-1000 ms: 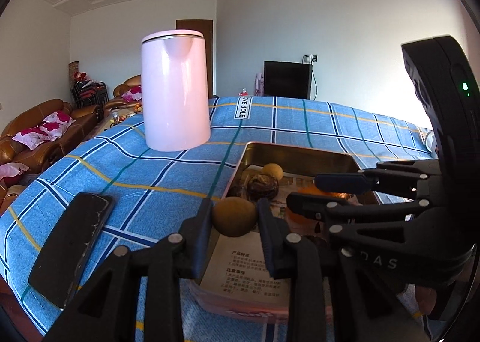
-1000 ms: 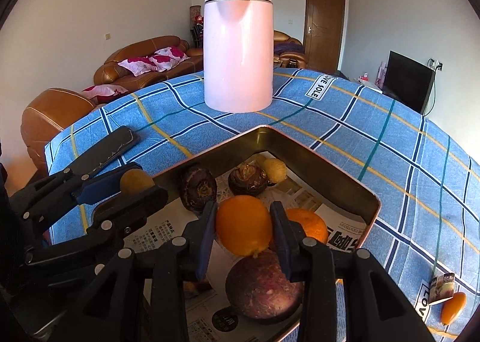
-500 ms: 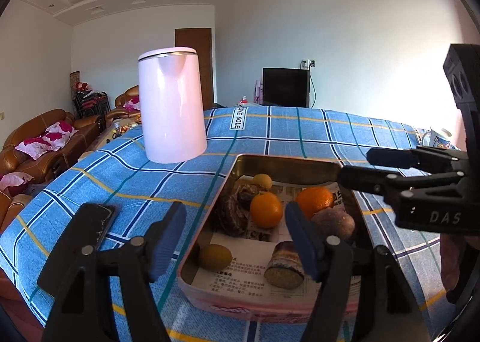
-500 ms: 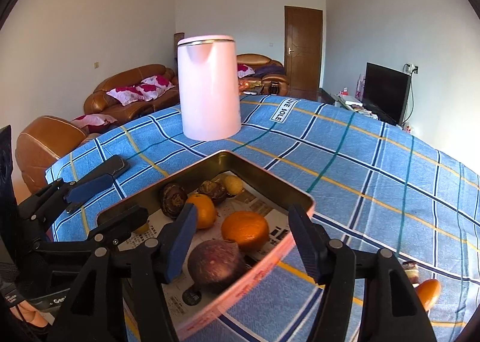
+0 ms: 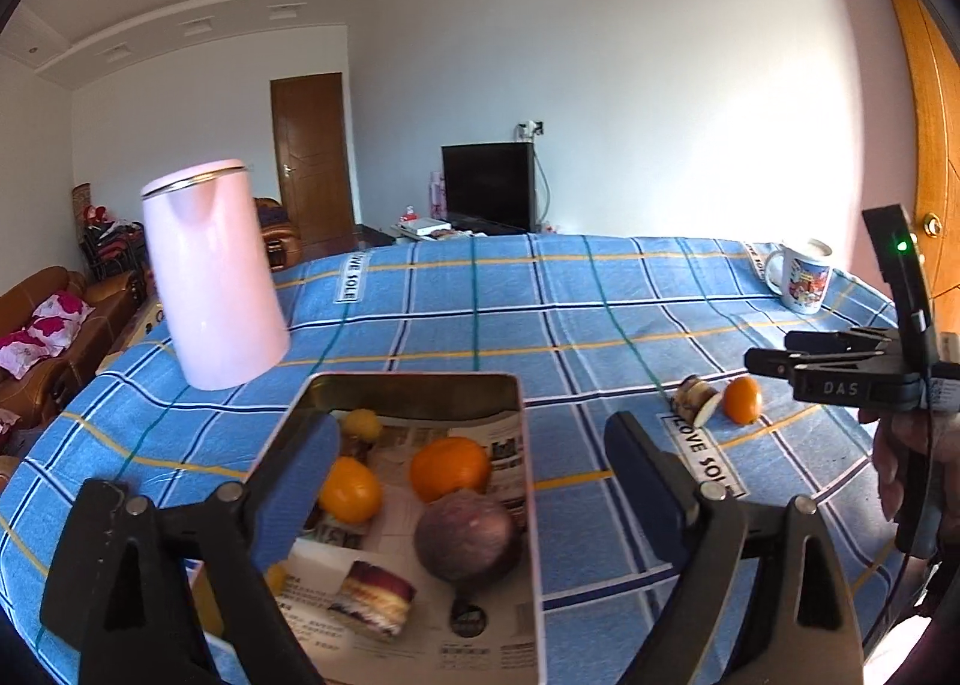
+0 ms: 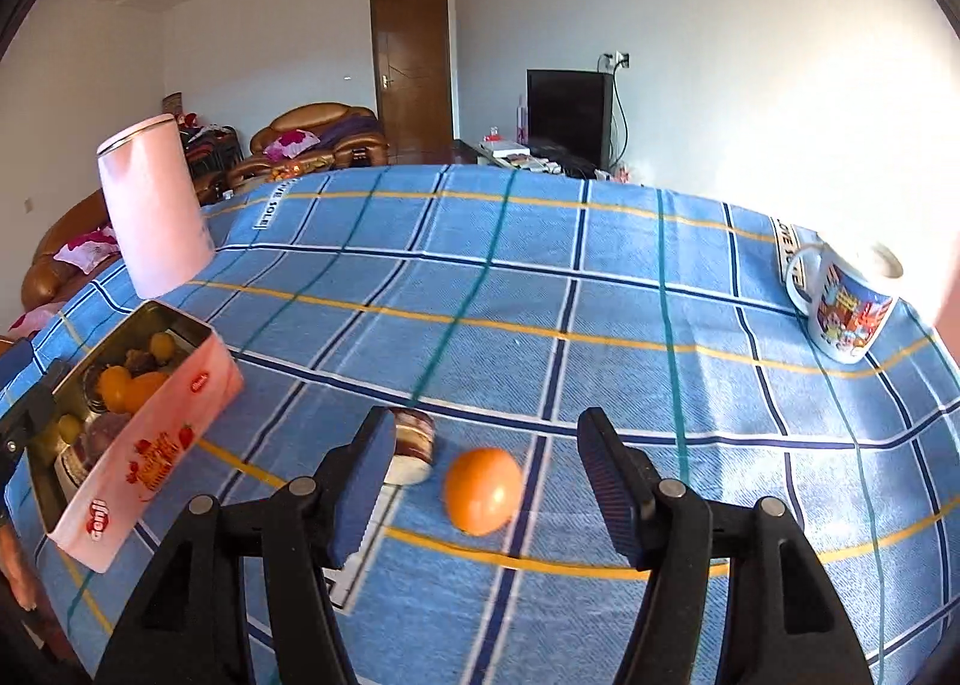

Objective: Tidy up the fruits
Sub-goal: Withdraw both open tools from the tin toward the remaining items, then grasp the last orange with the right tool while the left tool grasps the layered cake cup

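Fruit sorting under way: tin point(image 5: 522, 445) on the counter point(image 6: 540, 277) already holds two oranges point(image 5: 447, 466), a dark round fruit point(image 5: 468, 541) and some smaller pieces on newspaper lining. Left claw point(image 5: 468, 481) hovers over the tin, its jaws having just been opening; they stand wide and released, nothing between the pads. Right claw point(image 6: 483, 475) is released too, jaws apart, aimed at a loose orange point(image 6: 483, 490) lying on the cloth well to the right of the tin. Orange sits between the finger lines but untouched. Cut brown piece point(image 6: 414, 445) lies just beside it, close to the right claw's left pad. Step in hand, as judged: pick-up of the remaining loose fruit. Next move calls for lowering the right claw around the orange, clear of the cut piece, clenching, then carrying it to the tin. Risk: round fruit may roll off on contact. Mug point(image 6: 846, 301) and pink kettle point(image 6: 153, 217) stand well away.
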The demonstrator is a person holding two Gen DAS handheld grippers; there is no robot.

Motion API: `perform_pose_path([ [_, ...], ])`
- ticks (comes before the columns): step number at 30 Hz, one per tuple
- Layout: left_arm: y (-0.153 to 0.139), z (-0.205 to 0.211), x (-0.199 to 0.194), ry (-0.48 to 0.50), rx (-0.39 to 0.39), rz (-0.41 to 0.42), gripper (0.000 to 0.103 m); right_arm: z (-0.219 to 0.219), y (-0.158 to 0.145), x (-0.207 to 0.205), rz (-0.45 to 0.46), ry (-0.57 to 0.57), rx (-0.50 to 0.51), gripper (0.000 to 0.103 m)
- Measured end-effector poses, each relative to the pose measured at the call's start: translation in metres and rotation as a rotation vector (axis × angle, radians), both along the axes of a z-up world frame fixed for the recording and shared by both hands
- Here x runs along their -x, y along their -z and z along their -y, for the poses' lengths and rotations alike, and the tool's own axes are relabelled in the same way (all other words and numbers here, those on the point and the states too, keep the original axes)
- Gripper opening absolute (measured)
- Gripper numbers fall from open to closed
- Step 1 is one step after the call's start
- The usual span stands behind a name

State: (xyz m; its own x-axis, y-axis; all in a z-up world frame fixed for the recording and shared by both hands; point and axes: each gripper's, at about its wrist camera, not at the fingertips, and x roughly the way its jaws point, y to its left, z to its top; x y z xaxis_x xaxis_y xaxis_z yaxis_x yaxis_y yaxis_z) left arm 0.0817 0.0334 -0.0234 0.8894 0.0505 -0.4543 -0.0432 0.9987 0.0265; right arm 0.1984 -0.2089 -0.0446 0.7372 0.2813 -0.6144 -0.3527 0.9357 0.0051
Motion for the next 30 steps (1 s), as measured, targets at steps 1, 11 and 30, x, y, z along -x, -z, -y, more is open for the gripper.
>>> perform_pose_path([
  [1, 0.0, 0.005, -0.006, 0.018, 0.006, -0.015, 0.093, 0.002, 0.004, -0.004, -0.022, 0.002, 0.008, 0.064],
  [11, 0.004, 0.049, -0.043, 0.088, -0.024, -0.093, 0.093, 0.001, 0.029, -0.024, -0.151, -0.047, 0.047, 0.057],
  [30, 0.033, 0.12, -0.106, 0.18, -0.051, -0.249, 0.093, 0.042, 0.018, -0.026, -0.038, 0.079, 0.007, 0.035],
])
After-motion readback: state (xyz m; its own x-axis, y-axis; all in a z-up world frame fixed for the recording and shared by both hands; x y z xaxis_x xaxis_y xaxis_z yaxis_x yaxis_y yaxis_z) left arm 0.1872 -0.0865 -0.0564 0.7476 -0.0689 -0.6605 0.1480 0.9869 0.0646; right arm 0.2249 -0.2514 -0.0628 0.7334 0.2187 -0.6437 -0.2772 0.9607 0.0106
